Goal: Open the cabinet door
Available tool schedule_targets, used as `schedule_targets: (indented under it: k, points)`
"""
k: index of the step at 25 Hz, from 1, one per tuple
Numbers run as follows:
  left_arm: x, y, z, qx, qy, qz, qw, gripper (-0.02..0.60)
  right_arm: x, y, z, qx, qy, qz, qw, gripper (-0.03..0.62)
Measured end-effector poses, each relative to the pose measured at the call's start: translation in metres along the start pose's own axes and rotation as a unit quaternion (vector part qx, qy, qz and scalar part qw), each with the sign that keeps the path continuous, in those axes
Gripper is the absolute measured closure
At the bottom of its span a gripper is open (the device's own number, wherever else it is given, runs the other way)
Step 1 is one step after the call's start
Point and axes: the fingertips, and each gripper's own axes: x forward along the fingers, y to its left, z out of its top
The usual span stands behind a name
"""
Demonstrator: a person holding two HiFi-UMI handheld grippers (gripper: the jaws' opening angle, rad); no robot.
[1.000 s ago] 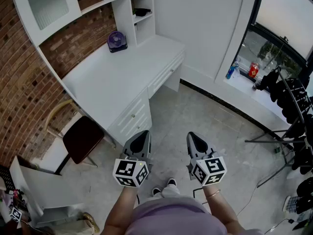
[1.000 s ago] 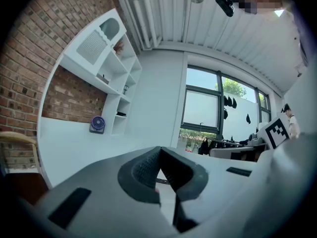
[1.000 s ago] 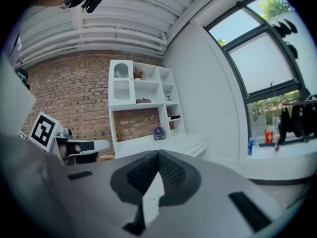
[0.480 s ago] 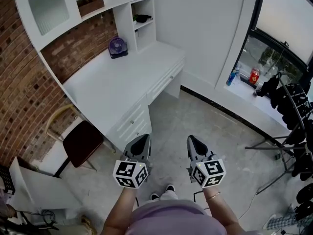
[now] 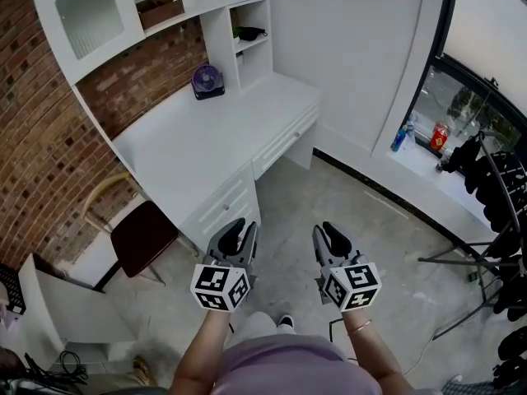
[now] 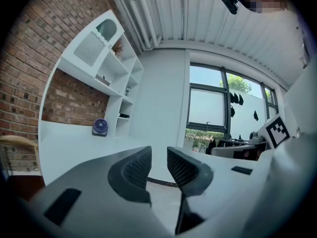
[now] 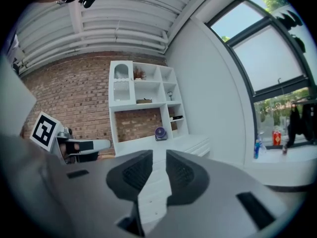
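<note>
The cabinet door (image 5: 82, 13) is a white framed door with a frosted pane at the upper left of the desk hutch, and it stands shut. It also shows in the left gripper view as the cabinet door (image 6: 92, 45) and in the right gripper view as the cabinet door (image 7: 121, 85), small and far off. My left gripper (image 5: 238, 229) and right gripper (image 5: 330, 232) hang side by side over the floor, well short of the desk. Both have just been opening. The left gripper (image 6: 158, 156) and right gripper (image 7: 159, 158) show a narrow gap with nothing in it.
A white desk (image 5: 198, 142) with drawers (image 5: 224, 206) stands ahead, with a purple fan (image 5: 206, 79) on it. A dark chair (image 5: 142, 235) is at its left. At right are a window sill with bottles (image 5: 402, 137) and a black stand (image 5: 486, 220). A white box (image 5: 70, 311) lies lower left.
Both grippers' jaws have parted from shut to a narrow gap. The grippers and the view have edged forward a little towards the desk.
</note>
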Motion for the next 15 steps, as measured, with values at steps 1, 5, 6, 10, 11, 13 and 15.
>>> schedule_targets:
  k: [1,5,6,10,11,13,15]
  points:
    - [0.001,0.003,0.002,0.001,-0.002,0.003,1.0,0.497,0.004,0.001,0.001,0.002,0.001,0.004,1.0,0.517]
    - [0.009,0.019,0.009,0.004,0.0,0.015,0.9999,0.482,0.021,0.005,0.002,0.01,0.005,0.016,1.0,0.478]
    - [0.013,0.024,0.01,0.004,0.001,0.017,0.9999,0.479,0.027,0.005,0.004,0.01,0.005,0.018,1.0,0.47]
    - [0.038,0.049,0.019,0.01,-0.002,0.018,0.9998,0.479,0.061,0.0,0.01,0.007,0.003,0.024,1.0,0.45]
    - [0.046,0.058,0.022,0.011,-0.004,0.019,0.9998,0.477,0.072,-0.001,0.013,0.006,0.003,0.025,1.0,0.445]
    - [0.063,0.078,0.03,0.013,-0.007,0.021,0.9997,0.477,0.098,-0.004,0.018,0.004,0.004,0.027,1.0,0.436]
    - [0.08,0.1,0.039,0.016,-0.012,0.023,0.9995,0.477,0.126,-0.006,0.026,0.003,0.003,0.03,1.0,0.429]
